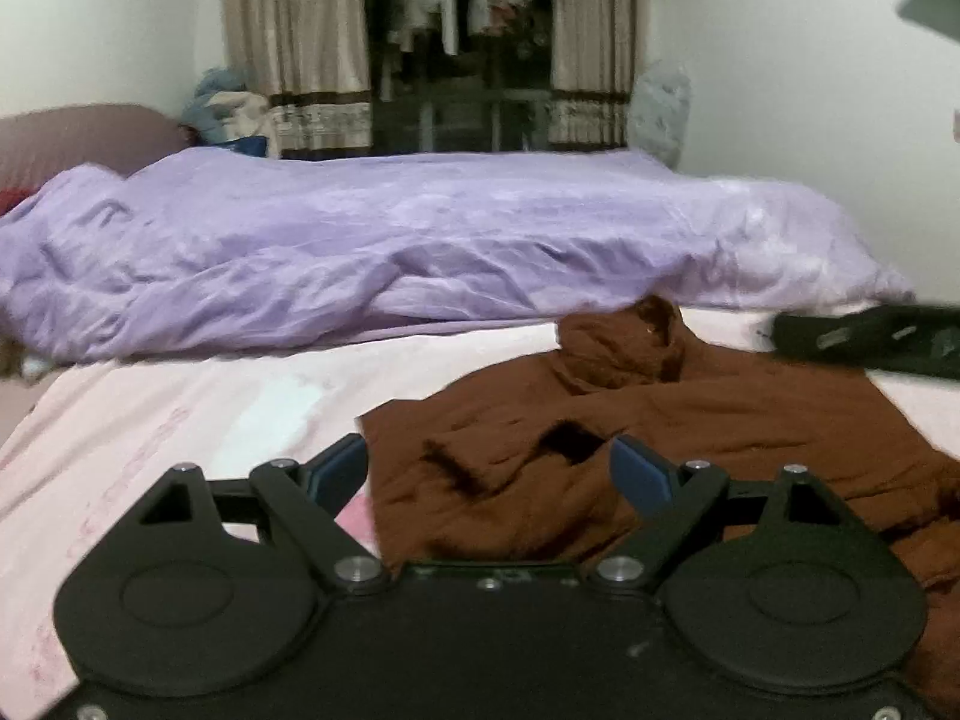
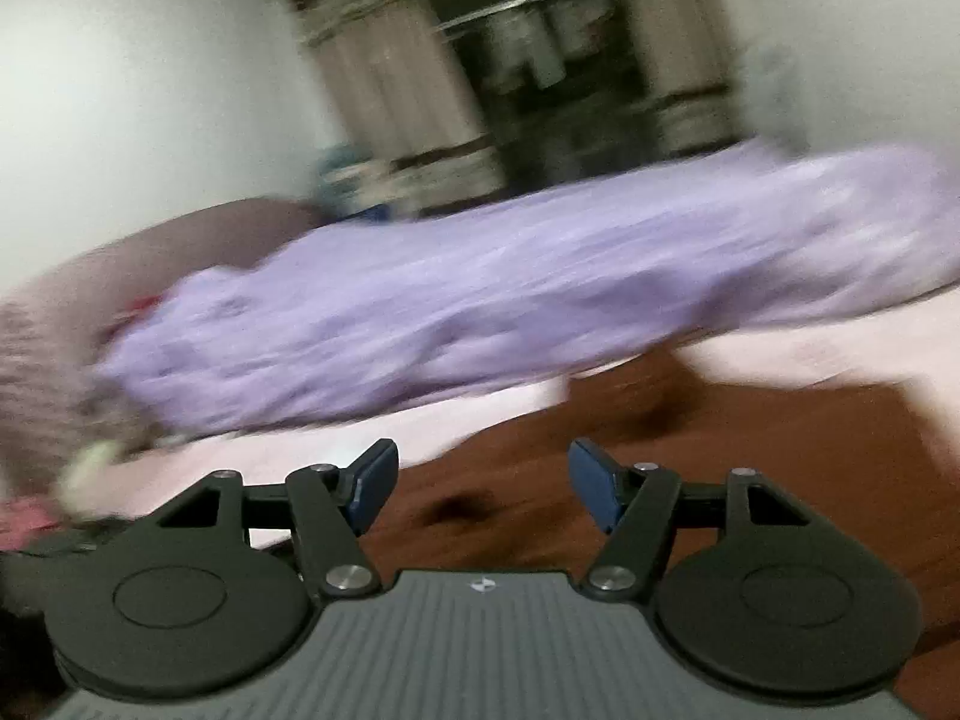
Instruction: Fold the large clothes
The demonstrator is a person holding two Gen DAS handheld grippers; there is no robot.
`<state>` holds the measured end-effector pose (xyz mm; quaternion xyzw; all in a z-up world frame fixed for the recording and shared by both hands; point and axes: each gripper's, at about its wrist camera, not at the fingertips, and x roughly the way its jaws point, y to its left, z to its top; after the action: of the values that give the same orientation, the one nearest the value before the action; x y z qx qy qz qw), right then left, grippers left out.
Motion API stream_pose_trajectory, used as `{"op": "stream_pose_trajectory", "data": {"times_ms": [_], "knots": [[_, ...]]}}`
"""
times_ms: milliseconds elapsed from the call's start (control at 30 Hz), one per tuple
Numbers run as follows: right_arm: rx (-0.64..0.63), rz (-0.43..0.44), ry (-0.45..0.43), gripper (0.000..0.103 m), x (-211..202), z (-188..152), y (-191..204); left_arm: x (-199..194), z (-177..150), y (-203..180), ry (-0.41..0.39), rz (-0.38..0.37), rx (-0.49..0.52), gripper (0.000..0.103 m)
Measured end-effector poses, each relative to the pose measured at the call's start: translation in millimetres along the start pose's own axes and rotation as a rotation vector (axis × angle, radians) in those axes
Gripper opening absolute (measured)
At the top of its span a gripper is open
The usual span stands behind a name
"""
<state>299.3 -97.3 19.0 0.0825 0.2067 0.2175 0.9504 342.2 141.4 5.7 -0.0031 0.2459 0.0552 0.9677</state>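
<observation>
A bed (image 1: 150, 420) with a pale pink sheet fills the lower half of both views; a rumpled lilac duvet (image 1: 360, 252) lies heaped along its far side, and behind that hang beige curtains (image 1: 294, 42) around a dark window.

On the near part of the sheet lies the task's thing, a large brown garment (image 1: 660, 420), apparently a roll-neck sweater. Its collar (image 1: 624, 348) points toward the duvet. I judge the folding to be partly done: the left edge of the garment runs straight, and a layer of cloth with a cuff-like dark opening lies over the body, which suggests one sleeve or side has been brought in. The surface is creased, the near right portion bunches loosely toward the bed's edge, and no compact packet has been formed. I judge that the remaining side, the smoothing and the final fold are left.

My left gripper (image 1: 489, 471) hovers just above the near part of the garment, jaws apart and holding nothing.

My right gripper (image 2: 483, 480) is likewise spread wide and empty over the brown cloth; its view is heavily motion-blurred, so I cannot tell whether it touches the fabric. In the left view it appears as a dark bar at the right, beside the collar.
</observation>
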Motion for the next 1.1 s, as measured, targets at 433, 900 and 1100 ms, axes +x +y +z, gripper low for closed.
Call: {"op": "stream_pose_trajectory", "data": {"times_ms": [433, 900, 1100], "knots": [[0.115, -0.346, 0.191, 0.053, 61.7, -38.9, -131.9, 124.5, -21.9, -32.6, 0.178, -0.011, 0.043, 0.016], [0.103, -0.428, 0.176, 0.045, 64.8, -56.2, -157.6, 101.3, -32.1, -21.3, 0.155, 0.082, 0.135, 0.067], [0.057, -0.408, -0.046, 0.038, 36.3, -10.7, -119.3, 53.7, 22.2, -29.9, -0.171, 0.05, 0.081, 0.085]]}}
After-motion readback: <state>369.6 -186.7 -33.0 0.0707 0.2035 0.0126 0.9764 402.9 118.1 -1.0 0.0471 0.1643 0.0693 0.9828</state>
